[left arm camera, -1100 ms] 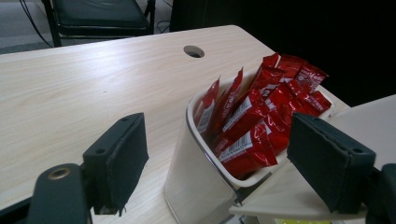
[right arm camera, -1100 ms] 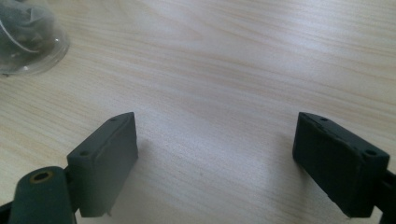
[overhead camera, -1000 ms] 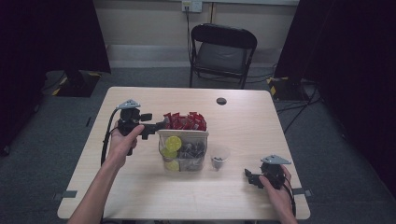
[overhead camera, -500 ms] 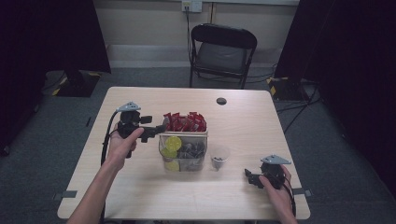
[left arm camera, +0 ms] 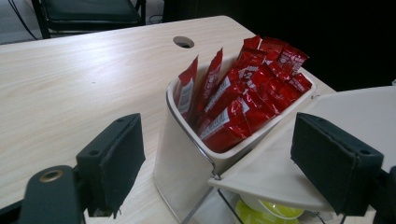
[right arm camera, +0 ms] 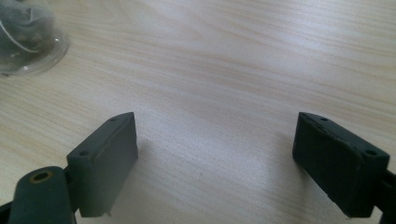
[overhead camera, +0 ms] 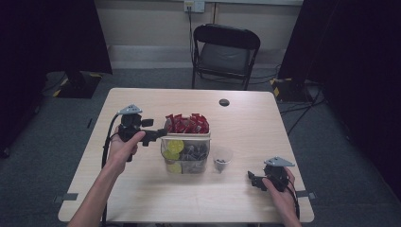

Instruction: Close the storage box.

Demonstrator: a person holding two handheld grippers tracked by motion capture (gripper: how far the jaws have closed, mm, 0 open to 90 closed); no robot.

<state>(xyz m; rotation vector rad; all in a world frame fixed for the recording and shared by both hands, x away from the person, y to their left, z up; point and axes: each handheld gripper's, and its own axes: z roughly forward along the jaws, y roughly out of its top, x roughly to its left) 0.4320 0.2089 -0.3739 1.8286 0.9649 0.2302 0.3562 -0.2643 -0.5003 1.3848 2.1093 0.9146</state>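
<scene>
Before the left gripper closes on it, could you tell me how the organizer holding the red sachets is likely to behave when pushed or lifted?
The organizer looks like thin rigid plastic, probably stiff. It is tall, so a push near its rim may tip it. The red sachets stand loose and may shift. The left gripper is open around its corner.

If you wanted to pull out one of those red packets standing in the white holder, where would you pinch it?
Probably by a top edge. The red packets stand upright and fanned in the white holder, so only their tops poke above the rim. The flat, thin faces suit a pinch across the thickness. Coming from above and slightly from the left gripper side looks best, since its jaws stand open beside that compartment.
</scene>
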